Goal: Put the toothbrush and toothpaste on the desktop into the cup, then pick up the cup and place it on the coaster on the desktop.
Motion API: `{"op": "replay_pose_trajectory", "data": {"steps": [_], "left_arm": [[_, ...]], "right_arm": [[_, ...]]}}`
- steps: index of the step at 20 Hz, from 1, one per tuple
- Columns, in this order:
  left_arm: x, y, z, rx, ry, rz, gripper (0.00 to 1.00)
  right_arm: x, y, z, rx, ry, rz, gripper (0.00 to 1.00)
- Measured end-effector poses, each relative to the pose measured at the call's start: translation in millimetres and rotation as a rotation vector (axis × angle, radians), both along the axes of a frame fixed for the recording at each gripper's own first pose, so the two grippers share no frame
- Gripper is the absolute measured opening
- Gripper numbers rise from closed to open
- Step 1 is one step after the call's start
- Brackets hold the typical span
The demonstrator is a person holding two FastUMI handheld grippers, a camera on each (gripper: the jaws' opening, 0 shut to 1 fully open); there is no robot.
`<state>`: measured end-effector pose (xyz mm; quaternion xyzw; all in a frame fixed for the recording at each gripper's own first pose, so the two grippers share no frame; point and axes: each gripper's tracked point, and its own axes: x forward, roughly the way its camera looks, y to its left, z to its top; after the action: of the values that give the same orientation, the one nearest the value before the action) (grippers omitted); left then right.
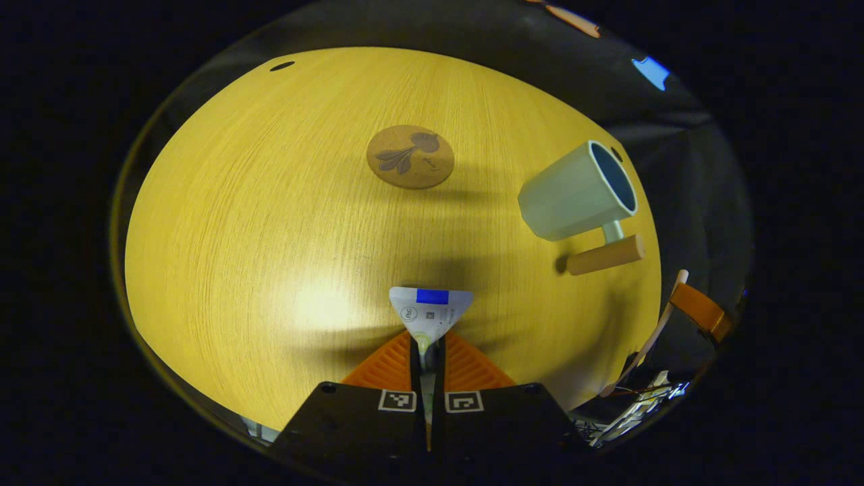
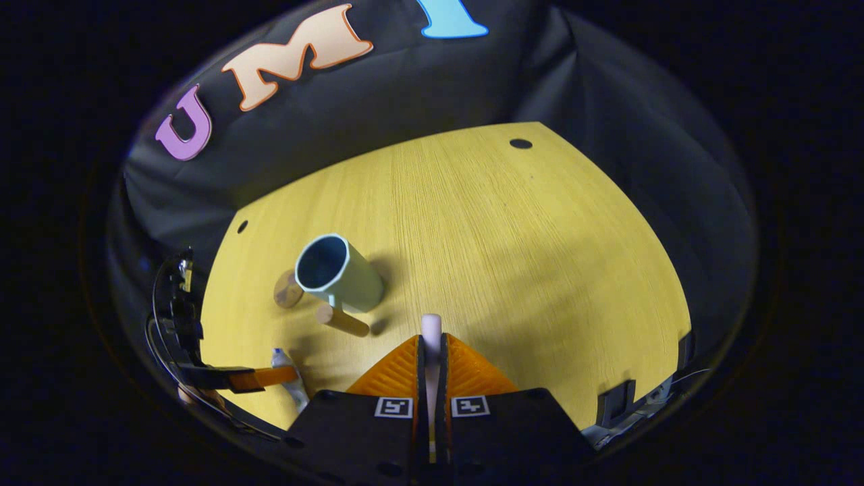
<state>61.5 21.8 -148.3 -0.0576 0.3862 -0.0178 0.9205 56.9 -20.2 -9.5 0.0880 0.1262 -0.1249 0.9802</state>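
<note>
Left gripper point(image 1: 427, 351) clamped on the toothpaste point(image 1: 430, 314) tube, right gripper point(image 2: 432, 358) clamped on the pale toothbrush point(image 2: 430, 331) handle, both over the yellow table point(image 1: 270, 236); cup point(image 1: 577, 196) upright, empty, well apart from the coaster point(image 1: 410, 156).

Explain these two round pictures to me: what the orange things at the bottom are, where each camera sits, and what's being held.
Each picture comes from a camera riding on a handheld two-finger gripper; the orange ridged pieces are its fingers. In the left gripper view, the left gripper pinches the toothpaste above a yellow wooden desktop. On it sit a round coaster and an empty pale cup with a wooden handle. In the right gripper view, the right gripper clamps the toothbrush, whose pale end pokes out.
</note>
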Motion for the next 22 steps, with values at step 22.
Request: {"op": "replay_pose_trajectory", "data": {"steps": [22], "left_arm": [[18.3,-21.3,165.8,0.142,-0.557,-0.351,0.00]], "right_arm": [[84.1,80.6,185.2,-0.182,-0.659,0.116,0.06]]}}
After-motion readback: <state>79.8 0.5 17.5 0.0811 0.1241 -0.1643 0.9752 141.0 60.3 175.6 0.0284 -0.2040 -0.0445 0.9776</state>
